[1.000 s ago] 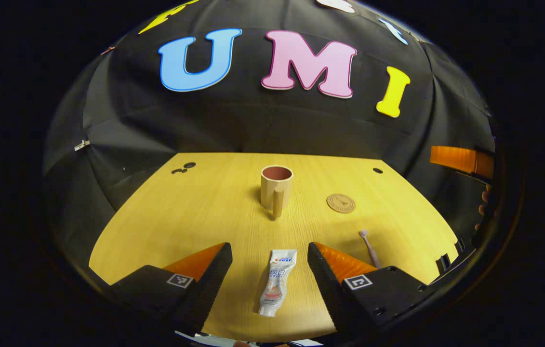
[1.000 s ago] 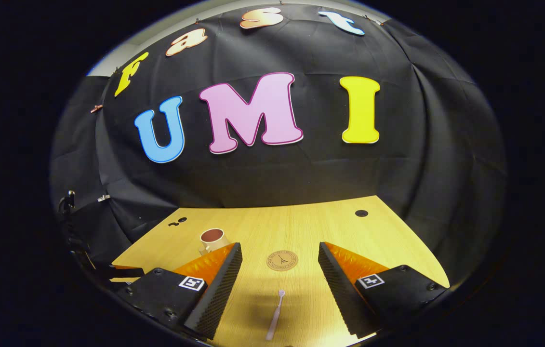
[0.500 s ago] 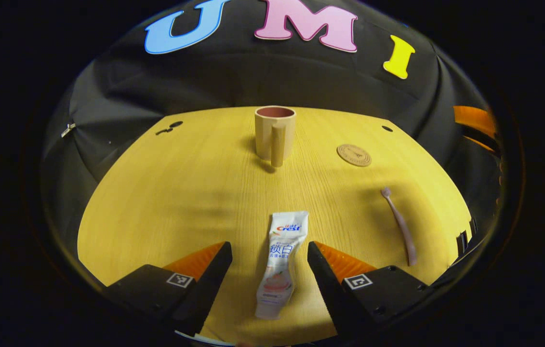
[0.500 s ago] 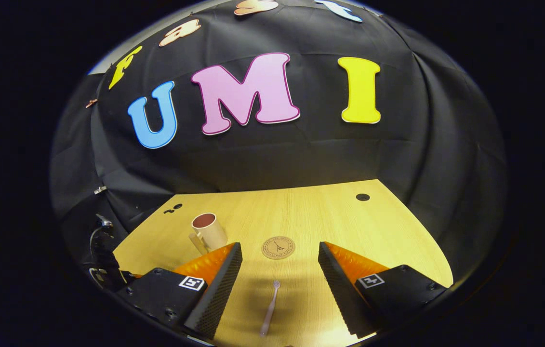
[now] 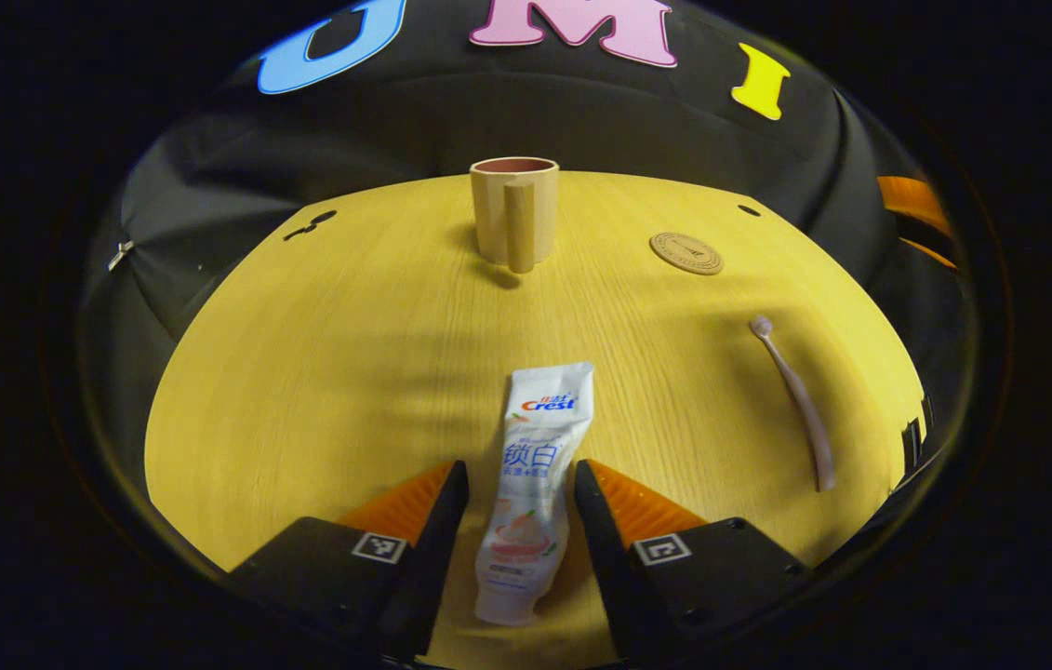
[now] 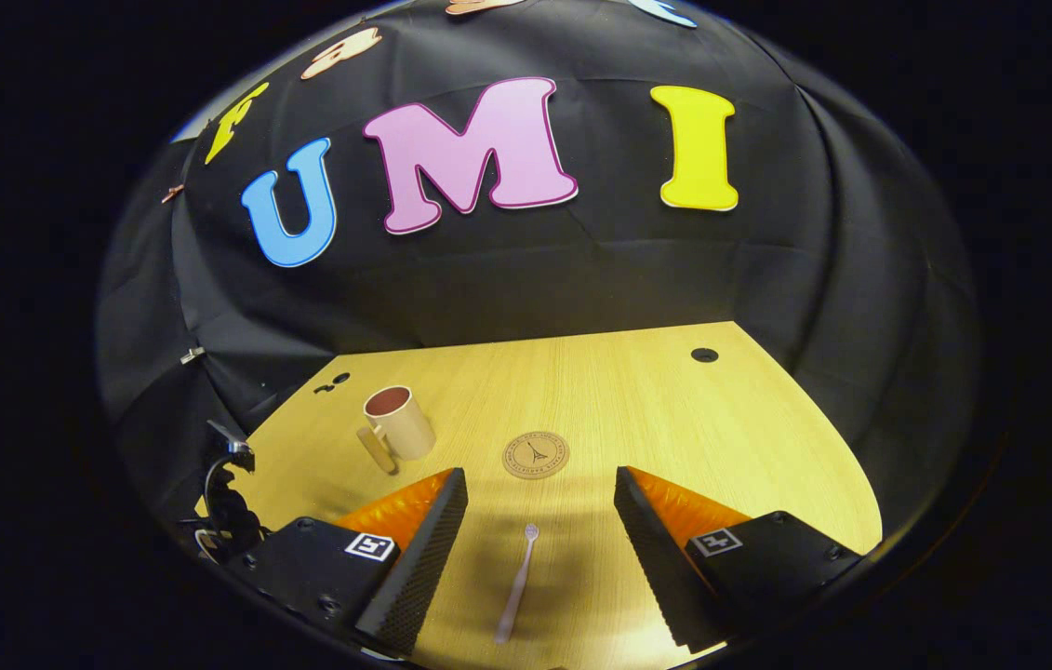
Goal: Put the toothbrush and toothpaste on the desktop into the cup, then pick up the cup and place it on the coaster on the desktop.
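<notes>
Straddling the flat toothpaste tube (image 5: 530,484) with the left gripper (image 5: 514,493), jaws open, not yet pinching; needing a centred, square squeeze before lifting toward the cup (image 5: 512,209).

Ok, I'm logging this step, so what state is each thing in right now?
toothpaste: lying flat on the desktop, between the left tool's fingers.
toothbrush: lying flat, ungrasped.
cup: upright, nothing inside it that I can see.
coaster: bare.
left tool: open.
right tool: open.
</notes>
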